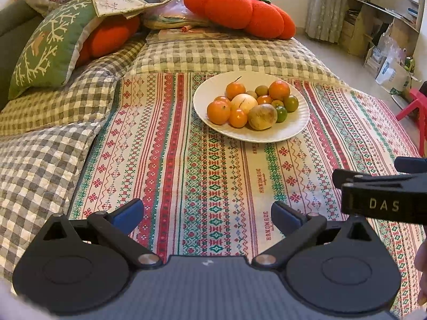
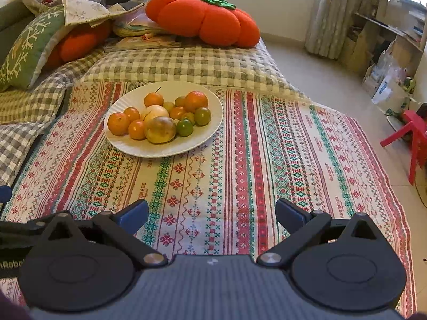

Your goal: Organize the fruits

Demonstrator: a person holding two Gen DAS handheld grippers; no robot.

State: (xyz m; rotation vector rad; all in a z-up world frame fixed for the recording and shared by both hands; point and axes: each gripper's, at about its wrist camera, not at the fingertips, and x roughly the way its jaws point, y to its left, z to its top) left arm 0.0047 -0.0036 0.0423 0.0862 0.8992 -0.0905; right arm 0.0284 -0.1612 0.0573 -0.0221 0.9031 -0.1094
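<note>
A white plate [image 1: 293,130] [image 2: 205,138] rests on a patterned cloth, piled with several oranges [image 1: 218,112] [image 2: 118,123], small green fruits [image 1: 291,103] [image 2: 184,127] and two larger pale fruits [image 1: 263,116] [image 2: 161,129]. My left gripper [image 1: 208,213] hovers over the cloth well short of the plate, jaws wide open with nothing between them. My right gripper [image 2: 212,214] also stands wide open and holds nothing, with the plate ahead to its left. The right gripper's black body shows at the right edge of the left wrist view.
The striped cloth [image 1: 186,173] [image 2: 267,160] covers a checked quilt [image 1: 221,56] [image 2: 186,66]. Behind the plate lie an orange pumpkin cushion [image 1: 237,10] [image 2: 202,18] and a green pillow [image 1: 50,45]. A red stool [image 2: 413,136] and cluttered shelves stand on the floor to the right.
</note>
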